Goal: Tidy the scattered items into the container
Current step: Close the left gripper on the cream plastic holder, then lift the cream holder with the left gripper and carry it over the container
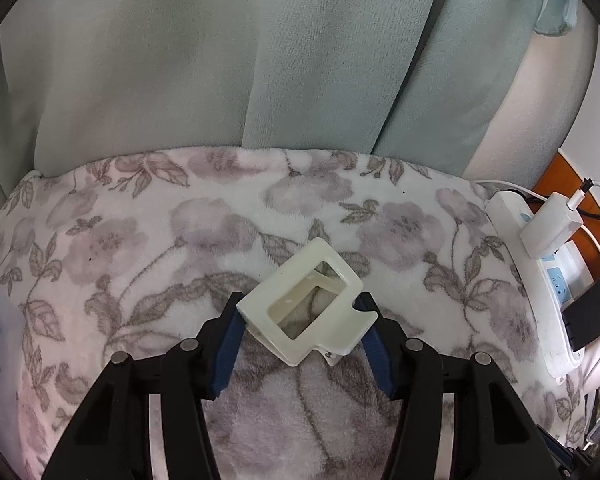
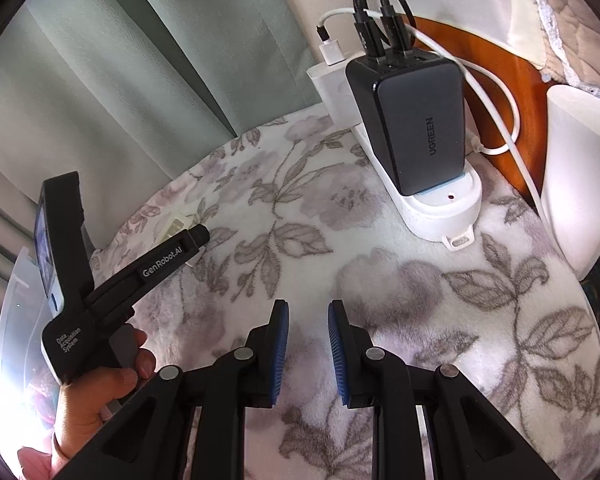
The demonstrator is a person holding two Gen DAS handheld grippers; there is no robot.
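cream plastic clip (image 1: 309, 305) sits between the blue pads of my left gripper (image 1: 300, 312), which is closed on it from both sides; the clip is a squarish frame with a window through it, turned at an angle, and whether it is lifted off the floral fleece blanket (image 1: 148, 240) covering the surface or resting on it i cannot tell. in the right wrist view the same clip (image 2: 176, 226) shows as a pale sliver just past the tip of the left gripper, whose handle is held in my left hand (image 2: 100, 392). my right gripper (image 2: 308, 354) hangs over the blanket with its pads a narrow gap apart and nothing between them. clear plastic container (image 2: 14, 320) stands at the left edge, behind the left hand, well apart from the clip. on the far right side a white power strip (image 2: 440, 204) lies on the blanket's edge with a black charger (image 2: 416, 120) plugged upright into it and cables running from its top; a white cup (image 2: 580, 184) stands beside it. green curtain (image 1: 220, 60) hangs behind
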